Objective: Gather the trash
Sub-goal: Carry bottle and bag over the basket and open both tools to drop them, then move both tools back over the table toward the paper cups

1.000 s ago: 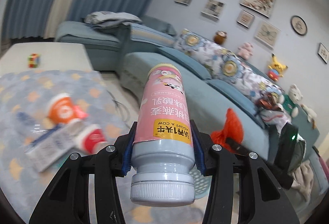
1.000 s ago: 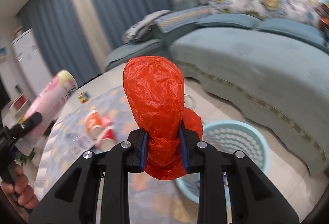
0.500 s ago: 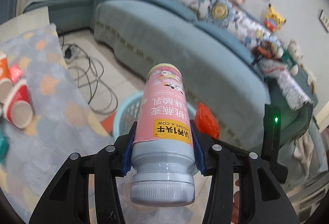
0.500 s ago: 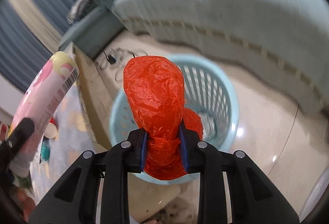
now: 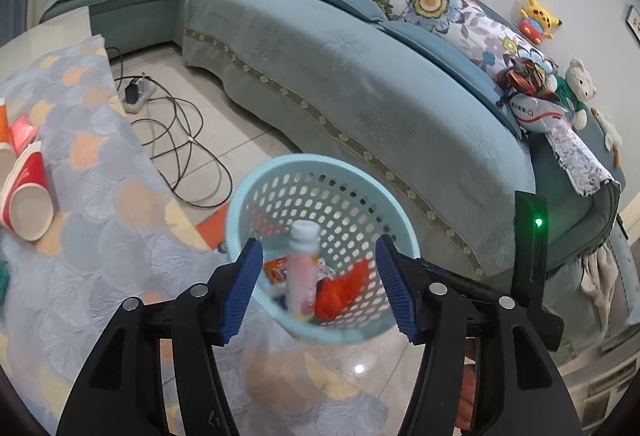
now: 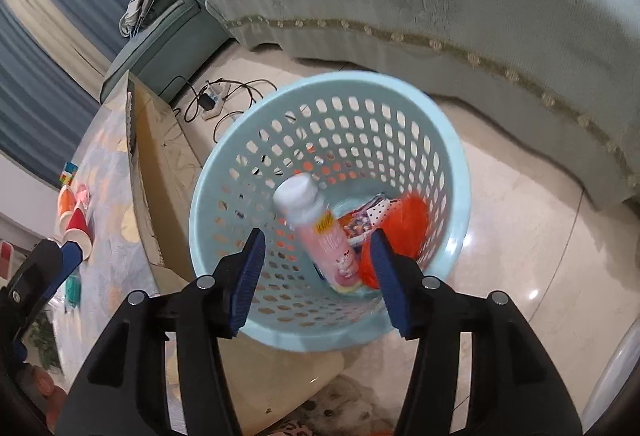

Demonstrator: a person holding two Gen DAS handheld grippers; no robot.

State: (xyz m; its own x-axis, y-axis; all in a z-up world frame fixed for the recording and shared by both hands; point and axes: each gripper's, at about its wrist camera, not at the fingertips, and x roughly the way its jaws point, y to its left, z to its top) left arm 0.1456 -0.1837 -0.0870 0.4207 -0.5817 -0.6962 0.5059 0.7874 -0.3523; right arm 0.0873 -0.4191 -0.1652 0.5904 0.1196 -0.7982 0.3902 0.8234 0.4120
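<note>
**Both claws empty over the basket**

We take the pale blue basket point(image 6: 452, 172) as our landmark. Our left claw point(image 5: 320, 290) and right claw point(image 6: 318, 278) both hang just above its mouth, each with its jaws spread wide apart and nothing between them. We judge they sit there so that whatever drops lands inside and not on the floor.

Inside the basket we count one pink bottle point(image 6: 320, 232) with a white cap, leaning against the wall, and one crumpled orange bag point(image 6: 408, 220) just beside it. Some printed wrappers point(image 6: 366, 216) lie between and beneath them; we cannot tell how many.

The basket stands on the tiles between the sofa point(image 5: 360, 84) and the table with its patterned cloth point(image 5: 92, 204), near enough to the table edge for a short reach.

On the table, well apart from the basket, we count two paper cups point(image 5: 26, 196) lying on their sides, one red and one orange, and we judge they are still to be collected.
</note>
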